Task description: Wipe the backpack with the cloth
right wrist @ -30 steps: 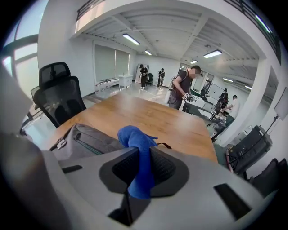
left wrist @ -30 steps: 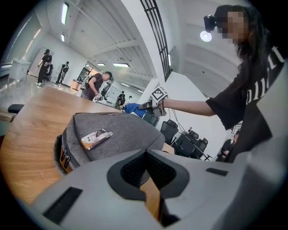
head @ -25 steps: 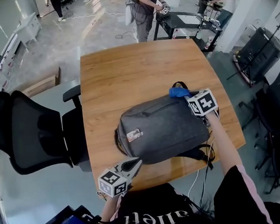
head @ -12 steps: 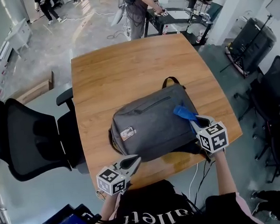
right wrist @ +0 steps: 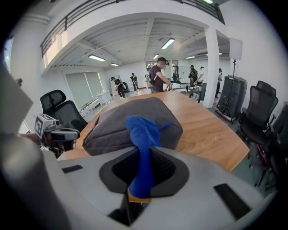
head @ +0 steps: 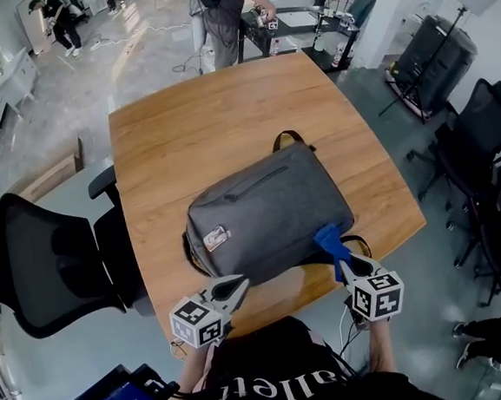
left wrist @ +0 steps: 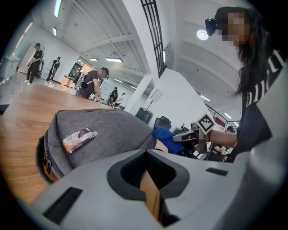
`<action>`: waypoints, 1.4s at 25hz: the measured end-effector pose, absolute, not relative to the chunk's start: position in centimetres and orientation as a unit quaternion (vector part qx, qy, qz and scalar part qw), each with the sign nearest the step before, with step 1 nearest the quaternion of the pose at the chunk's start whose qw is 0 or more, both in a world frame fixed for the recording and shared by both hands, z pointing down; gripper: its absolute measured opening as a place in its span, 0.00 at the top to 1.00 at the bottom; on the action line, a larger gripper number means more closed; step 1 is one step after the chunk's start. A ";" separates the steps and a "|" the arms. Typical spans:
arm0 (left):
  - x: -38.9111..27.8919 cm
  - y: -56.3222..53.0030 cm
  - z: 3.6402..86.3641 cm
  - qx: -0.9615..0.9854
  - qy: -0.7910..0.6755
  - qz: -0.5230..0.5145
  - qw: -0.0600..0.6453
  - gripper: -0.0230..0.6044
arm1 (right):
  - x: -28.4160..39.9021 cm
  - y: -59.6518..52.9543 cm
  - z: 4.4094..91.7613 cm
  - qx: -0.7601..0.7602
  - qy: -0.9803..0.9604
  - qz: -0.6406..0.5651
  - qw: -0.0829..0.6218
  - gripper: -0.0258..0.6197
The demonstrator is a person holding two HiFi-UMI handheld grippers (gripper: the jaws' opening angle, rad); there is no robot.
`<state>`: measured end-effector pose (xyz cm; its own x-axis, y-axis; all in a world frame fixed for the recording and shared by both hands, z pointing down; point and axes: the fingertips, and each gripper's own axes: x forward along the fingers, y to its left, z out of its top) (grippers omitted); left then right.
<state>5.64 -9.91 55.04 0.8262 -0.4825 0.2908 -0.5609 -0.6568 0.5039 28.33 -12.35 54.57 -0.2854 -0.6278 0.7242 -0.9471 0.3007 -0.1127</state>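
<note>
Where the head view looks down, one grey backpack [head: 269, 210] lies flat at mid-frame on a single wooden surface [head: 216, 111], with its one carry handle [head: 287, 137] pointing toward the top of the frame. There is one blue cloth [head: 330, 240], and it touches the backpack's lower right corner. The right claw [head: 338, 264] is clamped on it from below. The left claw [head: 239, 285] sits at lower centre, just beside the backpack's near edge. A grey floor surrounds the surface. One black office chair [head: 38, 257] stands at the left edge, more black chairs [head: 480, 131] stand at the right, and at least three people [head: 216, 6] stand along the top. In the left gripper view, the claw's two jaws meet with nothing between them. The backpack fills the middle left and carries one small tag [left wrist: 78, 137]. The cloth shows just right of it, and white ceilings rise above. In the right gripper view, the cloth stands pinched between the closed jaws at centre. Its free end rests against the backpack behind, and ceiling strip lights run overhead.
</note>
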 end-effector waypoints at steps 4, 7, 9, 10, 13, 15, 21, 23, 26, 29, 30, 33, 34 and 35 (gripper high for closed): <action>6.2 -9.6 55.3 0.911 -0.279 0.071 0.297 0.96 | 28.9 -11.8 54.5 0.529 -0.749 0.274 0.289 0.86; 6.1 -9.4 55.5 0.911 -0.278 0.075 0.296 0.96 | 29.6 -13.9 52.2 0.535 -0.759 0.242 0.281 0.86; 5.9 -9.5 55.5 0.910 -0.282 0.075 0.296 0.96 | 30.0 -16.4 50.0 0.534 -0.770 0.208 0.280 0.86; 5.8 -9.5 55.4 0.909 -0.284 0.074 0.296 0.96 | 30.2 -18.0 48.9 0.532 -0.776 0.189 0.281 0.86; 5.5 -9.6 55.3 0.908 -0.288 0.073 0.296 0.96 | 30.6 -23.4 46.5 0.526 -0.786 0.135 0.294 0.86; 5.4 -9.5 55.3 0.907 -0.291 0.073 0.297 0.96 | 30.7 -27.4 45.7 0.526 -0.787 0.107 0.304 0.86; 5.1 -9.0 55.5 0.904 -0.295 0.075 0.300 0.96 | 28.8 -38.0 46.9 0.512 -0.793 0.111 0.311 0.86; 4.9 -8.9 55.5 0.903 -0.298 0.075 0.301 0.96 | 28.3 -40.4 47.8 0.510 -0.789 0.106 0.327 0.86; 4.6 -8.5 55.7 0.900 -0.305 0.076 0.302 0.96 | 28.0 -41.7 49.5 0.498 -0.780 0.087 0.369 0.86; 4.2 -8.4 55.8 0.898 -0.311 0.074 0.303 0.96 | 28.3 -40.6 51.0 0.479 -0.779 0.078 0.397 0.86; 4.0 -8.4 55.9 0.897 -0.313 0.074 0.303 0.96 | 28.5 -39.9 51.4 0.475 -0.780 0.081 0.400 0.86; 3.8 -8.3 56.0 0.895 -0.317 0.075 0.305 0.96 | 29.4 -37.2 52.3 0.466 -0.785 0.097 0.396 0.86; 3.8 -8.3 55.9 0.895 -0.317 0.073 0.306 0.96 | 29.7 -36.1 52.5 0.465 -0.787 0.104 0.392 0.86; 3.9 -8.3 55.8 0.895 -0.316 0.071 0.307 0.96 | 30.1 -34.9 52.7 0.464 -0.788 0.111 0.389 0.86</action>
<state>3.89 -8.27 55.80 0.7900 -0.5220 0.3217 -0.6095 -0.6116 0.5044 30.11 -34.92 52.66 -0.2669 -0.6449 0.7161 -0.8176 0.5449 0.1860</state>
